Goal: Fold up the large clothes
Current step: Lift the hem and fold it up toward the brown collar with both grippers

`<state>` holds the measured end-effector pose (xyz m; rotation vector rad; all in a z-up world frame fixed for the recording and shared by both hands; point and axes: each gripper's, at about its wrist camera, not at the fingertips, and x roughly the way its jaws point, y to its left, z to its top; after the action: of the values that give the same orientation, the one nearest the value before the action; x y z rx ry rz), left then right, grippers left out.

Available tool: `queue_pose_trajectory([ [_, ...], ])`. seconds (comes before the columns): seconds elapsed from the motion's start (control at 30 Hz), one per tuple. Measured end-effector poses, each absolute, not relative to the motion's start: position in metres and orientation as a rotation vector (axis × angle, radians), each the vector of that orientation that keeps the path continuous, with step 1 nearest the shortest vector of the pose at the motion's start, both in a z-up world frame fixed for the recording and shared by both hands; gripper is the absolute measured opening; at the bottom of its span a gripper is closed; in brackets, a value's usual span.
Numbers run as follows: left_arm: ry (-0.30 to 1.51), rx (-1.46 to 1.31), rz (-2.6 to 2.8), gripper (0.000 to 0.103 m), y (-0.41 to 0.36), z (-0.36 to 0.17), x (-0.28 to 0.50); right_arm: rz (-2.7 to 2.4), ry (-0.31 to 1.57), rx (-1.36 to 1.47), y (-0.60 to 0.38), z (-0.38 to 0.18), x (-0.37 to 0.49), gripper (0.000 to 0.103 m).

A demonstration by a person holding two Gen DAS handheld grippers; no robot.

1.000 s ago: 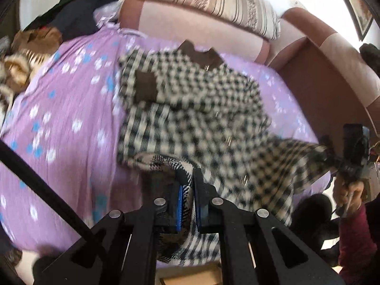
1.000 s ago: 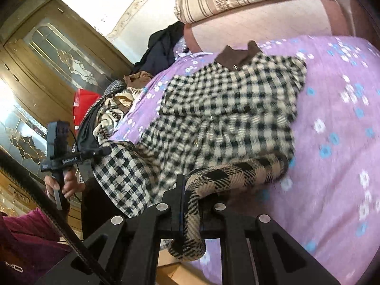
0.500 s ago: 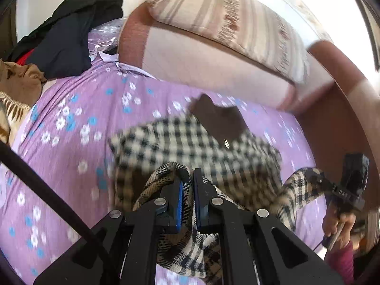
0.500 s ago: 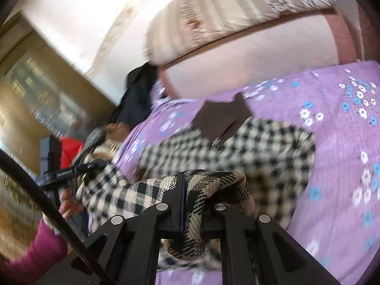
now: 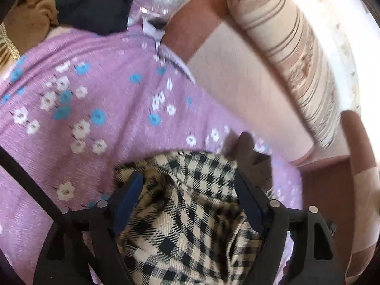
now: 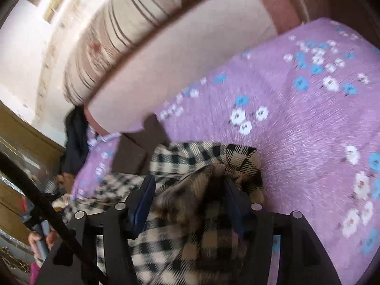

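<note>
A bed spread with a purple floral bedsheet (image 5: 99, 128) fills the left and centre of the left wrist view and the right half of the right wrist view. A pink padded headboard (image 5: 239, 76) runs behind it, with a striped pillow (image 5: 292, 54) resting along its top toward the upper right. A heap of dark and tan clothes (image 5: 95, 2) sits in the upper left corner of the left wrist view.

The checked shirt (image 5: 190, 204), black and cream with a brown collar (image 5: 249, 149), lies bunched on the sheet at lower centre of both views. The left gripper (image 5: 188, 182) has just been opening: its blue-padded fingers (image 5: 129, 194) stand wide apart, with the cloth lying loose between them and not pinched. The right gripper (image 6: 187, 190) has likewise just been opening, and a hump of the shirt sits between its parted fingers (image 6: 143, 197), unclamped. At lower left of the right wrist view a hand (image 6: 40, 237) grips a handle.
</note>
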<state>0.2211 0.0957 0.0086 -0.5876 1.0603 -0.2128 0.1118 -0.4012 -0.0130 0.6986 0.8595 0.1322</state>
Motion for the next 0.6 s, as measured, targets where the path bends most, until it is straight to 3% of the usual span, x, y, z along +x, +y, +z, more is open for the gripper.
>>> queue_pose_trajectory([
  [0.23, 1.108, -0.431, -0.172, 0.083, 0.097, 0.030, 0.159, 0.396, 0.907, 0.403, -0.320, 0.033, 0.088, 0.053],
  [0.47, 1.221, -0.401, -0.100, 0.083, 0.089, -0.024, 0.112, 0.381, 1.041, 0.219, -0.223, -0.016, 0.141, 0.043],
  [0.6, 1.244, -0.407, -0.082, 0.083, 0.091, -0.039, 0.115, 0.226, 1.082, 0.343, -0.241, -0.028, 0.166, 0.041],
])
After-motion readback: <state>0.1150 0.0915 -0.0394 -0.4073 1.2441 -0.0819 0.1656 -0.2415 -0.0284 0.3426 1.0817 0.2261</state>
